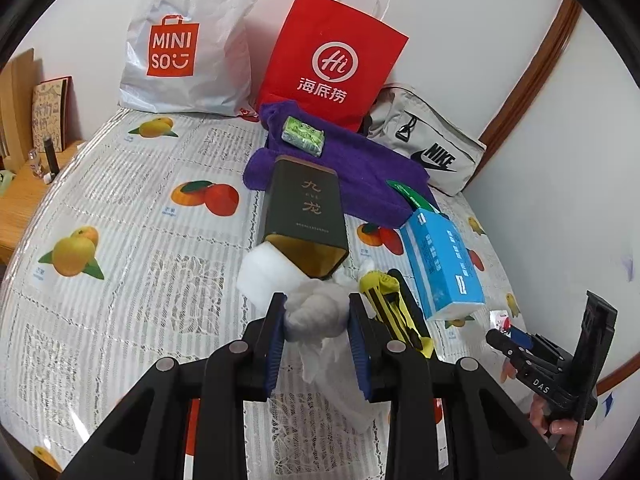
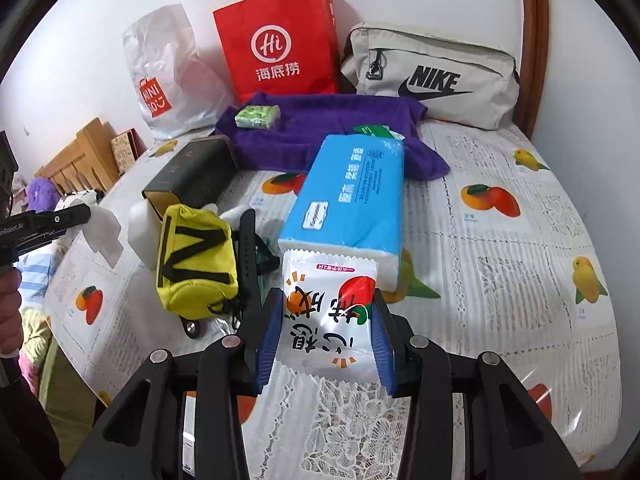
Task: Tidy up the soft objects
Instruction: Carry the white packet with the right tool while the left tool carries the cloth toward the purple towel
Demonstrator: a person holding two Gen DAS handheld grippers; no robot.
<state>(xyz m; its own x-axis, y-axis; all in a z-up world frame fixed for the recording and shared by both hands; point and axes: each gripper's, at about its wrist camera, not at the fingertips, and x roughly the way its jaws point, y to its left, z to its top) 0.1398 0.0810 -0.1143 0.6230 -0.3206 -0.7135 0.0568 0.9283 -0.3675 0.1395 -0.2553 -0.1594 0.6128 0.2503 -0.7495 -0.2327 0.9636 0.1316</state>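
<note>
Holding one soft item in each tongs, lifted clear for sorting.
Left tongs (image 1: 316,320) pinching crumpled white tissue (image 1: 314,314) just before dark tin (image 1: 302,216); right tongs (image 2: 324,328) clamping white sachet (image 2: 326,316) right of it.

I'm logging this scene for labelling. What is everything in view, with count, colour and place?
MINISO bag: 1, white, back left, by the wall
paper bag: 1, red, back centre
Nike pouch: 1, grey, back right
towel: 1, purple, before the bags
tissue pack: 1, green, on towel
tin: 1, dark, lying centre
blue tissue pack: 1, centre
yellow pouch: 1, beside tin
crumpled tissue: 1, white, in left tongs
sachet: 1, white, in right tongs
</note>
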